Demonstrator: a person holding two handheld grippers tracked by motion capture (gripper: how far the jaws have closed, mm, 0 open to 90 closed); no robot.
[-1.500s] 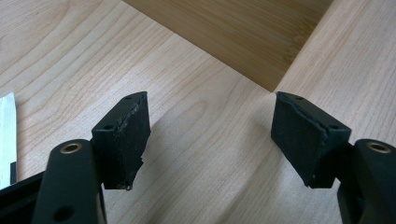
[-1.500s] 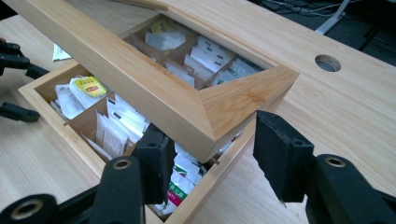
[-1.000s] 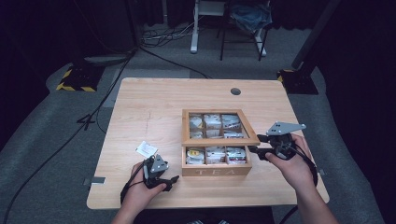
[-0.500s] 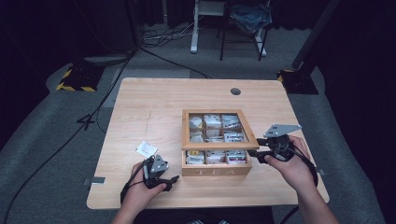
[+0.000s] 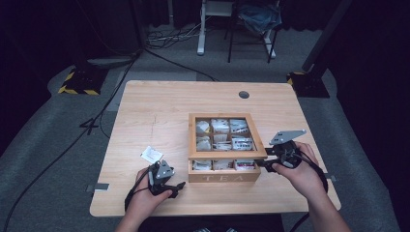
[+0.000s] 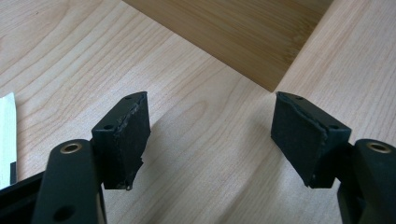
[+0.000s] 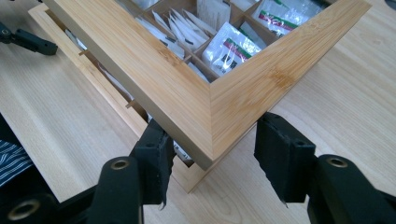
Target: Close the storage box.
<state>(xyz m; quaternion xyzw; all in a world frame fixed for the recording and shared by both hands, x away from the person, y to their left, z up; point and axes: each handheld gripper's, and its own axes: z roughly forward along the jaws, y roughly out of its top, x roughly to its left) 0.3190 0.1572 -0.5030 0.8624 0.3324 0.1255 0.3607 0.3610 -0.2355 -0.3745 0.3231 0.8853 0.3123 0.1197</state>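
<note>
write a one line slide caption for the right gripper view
Right gripper straddling the raised lid corner of a bamboo tea box, sachets visible inside.

Tea box point(image 5: 223, 159) sits centre-right on counter point(image 5: 159, 111), packets in compartments. Paper slip point(image 5: 151, 154) left of box; left claw point(image 5: 167, 186) just in front of slip, right claw point(image 5: 265, 162) at box's right corner.

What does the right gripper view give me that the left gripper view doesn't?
Right gripper view alone: the right gripper straddling the lifted corner of the framed bamboo lid, its jaws apart, white tea sachets in the compartments beneath. Left gripper view alone: the left gripper open over bare wood, a white packet edge beside it. Both: the light wooden table and the wooden tea box.
</note>
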